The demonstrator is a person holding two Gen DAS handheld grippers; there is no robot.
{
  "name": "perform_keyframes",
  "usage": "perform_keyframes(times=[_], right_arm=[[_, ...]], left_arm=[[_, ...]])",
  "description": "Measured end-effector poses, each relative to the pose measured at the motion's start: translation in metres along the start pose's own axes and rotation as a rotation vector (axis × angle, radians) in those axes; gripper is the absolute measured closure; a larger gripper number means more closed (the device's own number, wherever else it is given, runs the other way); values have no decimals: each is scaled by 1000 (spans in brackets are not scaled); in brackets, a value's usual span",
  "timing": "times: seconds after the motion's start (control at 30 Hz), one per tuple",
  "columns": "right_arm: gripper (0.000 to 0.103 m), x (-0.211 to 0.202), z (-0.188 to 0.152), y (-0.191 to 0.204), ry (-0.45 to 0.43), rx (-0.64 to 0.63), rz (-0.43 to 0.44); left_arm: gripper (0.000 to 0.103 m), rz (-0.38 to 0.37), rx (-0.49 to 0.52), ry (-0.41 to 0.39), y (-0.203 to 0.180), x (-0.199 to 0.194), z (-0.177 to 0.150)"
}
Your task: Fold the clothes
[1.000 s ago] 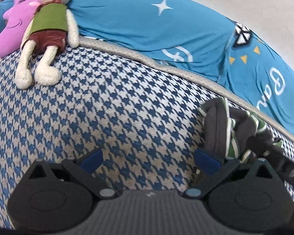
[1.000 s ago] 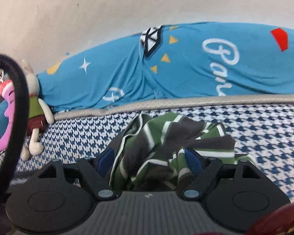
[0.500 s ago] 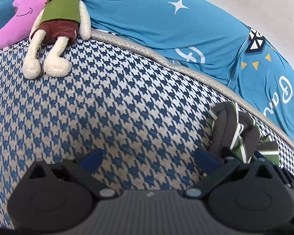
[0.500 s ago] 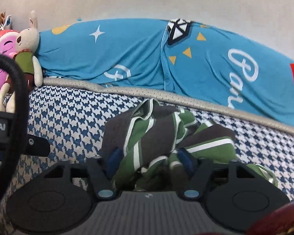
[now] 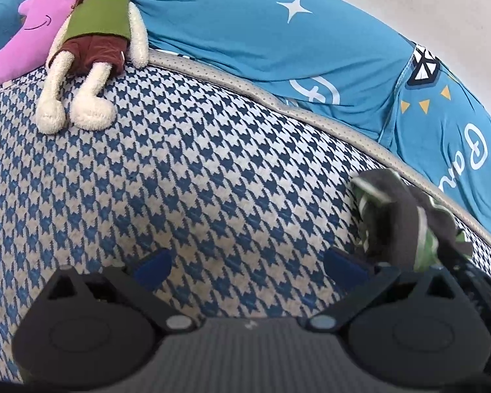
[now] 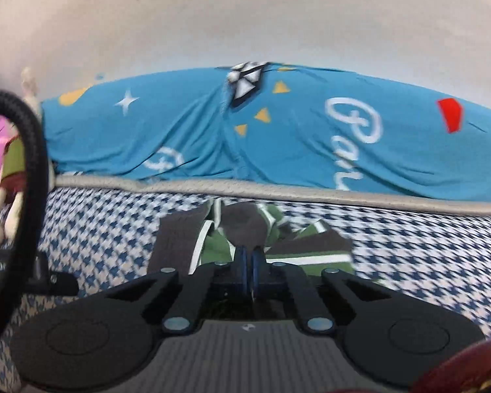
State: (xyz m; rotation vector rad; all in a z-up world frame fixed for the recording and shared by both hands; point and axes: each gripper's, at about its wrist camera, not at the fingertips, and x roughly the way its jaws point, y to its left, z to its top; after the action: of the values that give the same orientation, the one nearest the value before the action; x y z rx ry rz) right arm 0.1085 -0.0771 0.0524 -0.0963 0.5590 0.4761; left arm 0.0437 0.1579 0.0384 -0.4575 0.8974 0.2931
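Note:
A crumpled garment with dark grey, green and white stripes (image 6: 245, 226) lies on the blue-and-white houndstooth bed cover (image 6: 425, 249). My right gripper (image 6: 250, 258) is shut on a fold of that striped garment, its blue pads pressed together. In the left wrist view the same garment (image 5: 406, 219) bunches at the right, just beyond the right finger. My left gripper (image 5: 247, 263) is open over bare bed cover (image 5: 196, 180), with nothing between its fingers.
A long blue printed pillow (image 5: 278, 32) runs along the back by the wall. A plush rabbit in a green shirt (image 5: 95, 42) and a pink plush (image 5: 26, 32) lie at the back left. A black cable (image 6: 29, 170) crosses the right wrist view's left side.
My right gripper has gone from open around the striped garment to shut on it. The left gripper has shifted so the garment sits farther right and the plush rabbit looms larger.

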Motion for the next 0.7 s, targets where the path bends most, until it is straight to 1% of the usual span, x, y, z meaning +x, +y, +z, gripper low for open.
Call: perform_keyframes(times=[0.23, 0.4, 0.53, 0.63, 0.7], right_arm=[[99, -35, -1, -39, 3, 128, -63], [99, -57, -9, -73, 56, 250, -112], [99, -72, -19, -96, 99, 300, -183], [99, -81, -26, -111, 136, 332, -207], [99, -88, -29, -119, 142, 340, -216]], left_arm=[[0, -54, 58, 19, -15, 3, -9], [0, -83, 106, 28, -29, 7, -19], [0, -98, 145, 35, -40, 10, -28], [0, -112, 182, 39, -50, 11, -36], [0, -125, 206, 43, -57, 11, -41]])
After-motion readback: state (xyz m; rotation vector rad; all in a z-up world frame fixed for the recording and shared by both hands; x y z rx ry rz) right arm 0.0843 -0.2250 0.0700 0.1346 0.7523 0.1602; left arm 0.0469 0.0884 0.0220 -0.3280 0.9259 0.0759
